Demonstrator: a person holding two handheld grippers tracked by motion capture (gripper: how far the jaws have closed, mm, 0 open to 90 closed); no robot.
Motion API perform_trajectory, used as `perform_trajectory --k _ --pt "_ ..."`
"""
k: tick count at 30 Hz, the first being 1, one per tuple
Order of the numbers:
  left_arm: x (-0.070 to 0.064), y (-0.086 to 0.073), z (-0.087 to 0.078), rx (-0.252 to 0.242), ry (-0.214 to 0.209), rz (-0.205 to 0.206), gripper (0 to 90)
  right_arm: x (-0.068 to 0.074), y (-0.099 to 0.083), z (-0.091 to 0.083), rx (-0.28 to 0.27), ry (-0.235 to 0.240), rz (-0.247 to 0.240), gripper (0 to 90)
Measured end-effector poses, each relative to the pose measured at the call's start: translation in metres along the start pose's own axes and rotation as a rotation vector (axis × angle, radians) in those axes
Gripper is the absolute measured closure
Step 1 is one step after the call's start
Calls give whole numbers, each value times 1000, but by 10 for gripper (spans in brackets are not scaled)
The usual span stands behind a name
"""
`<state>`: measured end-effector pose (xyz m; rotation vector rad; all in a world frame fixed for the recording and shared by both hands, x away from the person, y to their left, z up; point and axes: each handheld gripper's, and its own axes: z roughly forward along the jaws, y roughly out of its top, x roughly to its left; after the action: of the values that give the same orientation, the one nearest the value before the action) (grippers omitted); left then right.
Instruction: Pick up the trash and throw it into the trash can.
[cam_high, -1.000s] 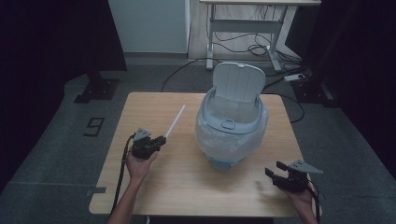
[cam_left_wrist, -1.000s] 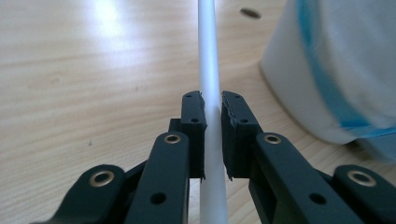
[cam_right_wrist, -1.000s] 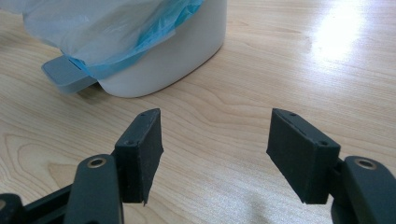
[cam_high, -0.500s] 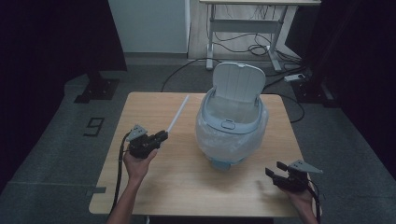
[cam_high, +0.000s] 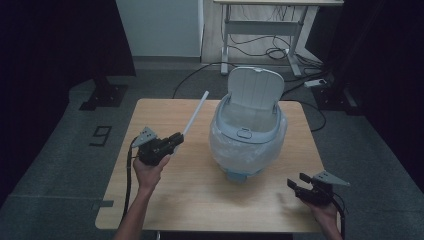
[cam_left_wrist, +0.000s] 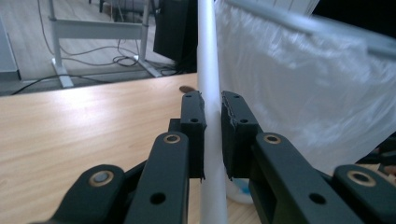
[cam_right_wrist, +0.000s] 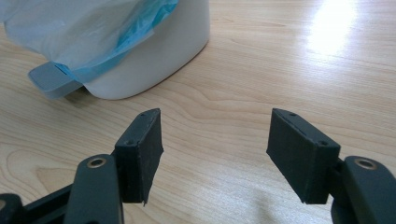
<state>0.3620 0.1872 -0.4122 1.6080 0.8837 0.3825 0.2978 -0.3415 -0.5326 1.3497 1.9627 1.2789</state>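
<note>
lab/studio | black curtains (cam_high: 50, 45) | desk frame (cam_high: 260, 30) | floor cables (cam_high: 260, 50)

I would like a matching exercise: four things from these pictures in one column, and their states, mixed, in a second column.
Things:
1. left gripper
2. right gripper
3. bin lid
4. bin

States:
A. raised open
B. lined with a thin plastic bag
C. shut on the white stick
D. open, holding nothing

Pairs: 1-C, 2-D, 3-A, 4-B

White rod (cam_high: 194, 114) slants upward (clamped) beside lined bin (cam_high: 248, 135).
</note>
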Motion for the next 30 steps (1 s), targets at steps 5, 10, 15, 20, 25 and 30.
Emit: perform_trajectory --k 5,10,15,20,25,30 --pt "-8 15 1 -8 -11 27 799 -1 0 -1 0 -2 3 349" --pt "-15 27 1 -25 -27 40 798 0 0 0 4 0 2 350" --pt "-20 36 2 -34 -37 49 798 -1 0 -1 1 -4 8 350" --pt "-24 44 3 -39 -41 61 798 -1 -1 0 8 -4 5 350" --pt "-27 50 4 -43 -47 64 799 -1 -1 1 14 -4 0 349" --pt "-30 56 6 -42 -53 74 799 -1 -2 1 14 -6 0 349"
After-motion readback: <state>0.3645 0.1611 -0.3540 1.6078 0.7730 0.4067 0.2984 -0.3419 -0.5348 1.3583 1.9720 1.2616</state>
